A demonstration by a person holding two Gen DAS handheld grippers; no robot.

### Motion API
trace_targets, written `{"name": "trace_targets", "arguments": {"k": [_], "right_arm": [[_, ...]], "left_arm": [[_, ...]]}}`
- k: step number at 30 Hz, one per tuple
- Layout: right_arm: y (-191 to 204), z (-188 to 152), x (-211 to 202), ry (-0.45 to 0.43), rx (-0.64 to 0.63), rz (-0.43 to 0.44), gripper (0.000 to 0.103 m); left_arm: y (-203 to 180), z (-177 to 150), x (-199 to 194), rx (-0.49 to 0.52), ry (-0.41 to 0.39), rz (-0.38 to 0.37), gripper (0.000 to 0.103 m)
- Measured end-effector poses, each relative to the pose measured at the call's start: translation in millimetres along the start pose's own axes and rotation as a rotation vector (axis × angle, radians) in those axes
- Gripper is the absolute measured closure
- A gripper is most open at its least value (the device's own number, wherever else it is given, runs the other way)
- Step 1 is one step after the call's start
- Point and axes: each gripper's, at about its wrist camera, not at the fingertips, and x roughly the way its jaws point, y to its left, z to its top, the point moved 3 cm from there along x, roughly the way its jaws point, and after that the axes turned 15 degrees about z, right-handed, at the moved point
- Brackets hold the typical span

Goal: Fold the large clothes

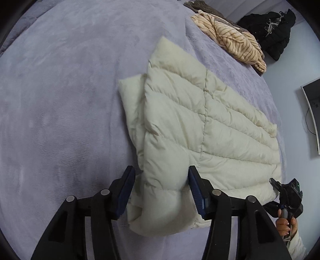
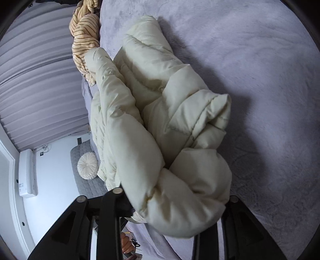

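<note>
Left wrist view: the cream jacket (image 1: pixel 200 128) lies folded on the bed (image 1: pixel 60 90), one fold done. The left gripper (image 1: pixel 161 192) stands open, a puffy edge between its jaws, unpinched.

Right wrist view: the right gripper (image 2: pixel 176 202) straddles a bulging fold of jacket (image 2: pixel 160 120); its tips are hidden, so grip unclear. Next, probably regrasp the near edge for another fold.

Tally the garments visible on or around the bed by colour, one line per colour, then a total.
Cream: 1, the puffer jacket folded on the bed
Beige with dark stripes: 1, the striped garment at the bed's edge
Black: 1, the black jacket beyond the bed
Brown-grey: 1, the brown-grey piece behind the striped one
Total: 4
</note>
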Motion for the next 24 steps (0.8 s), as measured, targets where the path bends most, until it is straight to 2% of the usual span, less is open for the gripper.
{"name": "trace_targets", "arguments": {"k": [1, 2, 5, 6, 7, 8, 9, 10, 14, 17, 20, 24], "right_arm": [[3, 0, -5, -0.005, -0.023, -0.035, 0.049], [8, 1, -12, -0.017, -0.053, -0.078, 0.038], [27, 5, -42, -0.099, -0.161, -0.252, 0.037], [35, 5, -54, -0.133, -0.207, -0.322, 0.040], [45, 6, -63, -0.167, -0.261, -0.379, 0.048], [57, 6, -69, -0.190, -0.314, -0.425, 0.074], [70, 7, -71, -0.198, -0.372, -0.457, 0.090], [84, 7, -69, -0.195, -0.432, -0.462, 0.091], [137, 2, -11, -0.053, -0.710, -0.439, 0.092], [157, 0, 53, 0.064, -0.867, -0.440, 0.092], [154, 1, 103, 0.146, -0.944, -0.452, 0.092], [133, 19, 151, 0.214, -0.950, -0.488, 0.092]], "left_arm": [[4, 3, -6, -0.005, -0.015, 0.019, 0.047], [9, 5, -14, -0.009, -0.035, 0.043, 0.047], [14, 15, -39, 0.013, -0.112, 0.097, 0.047], [11, 19, -47, 0.030, -0.134, 0.103, 0.047], [6, 23, -53, 0.048, -0.152, 0.094, 0.047], [1, 30, -57, 0.067, -0.163, 0.077, 0.047], [-8, 35, -60, 0.093, -0.170, 0.056, 0.047], [-18, 40, -61, 0.122, -0.176, 0.041, 0.047], [-70, 60, -44, 0.224, -0.194, 0.046, 0.047], [-97, 74, -18, 0.222, -0.189, 0.042, 0.047], [-103, 91, 13, 0.176, -0.176, 0.084, 0.047], [-98, 102, 49, 0.121, -0.159, 0.113, 0.047]]}}
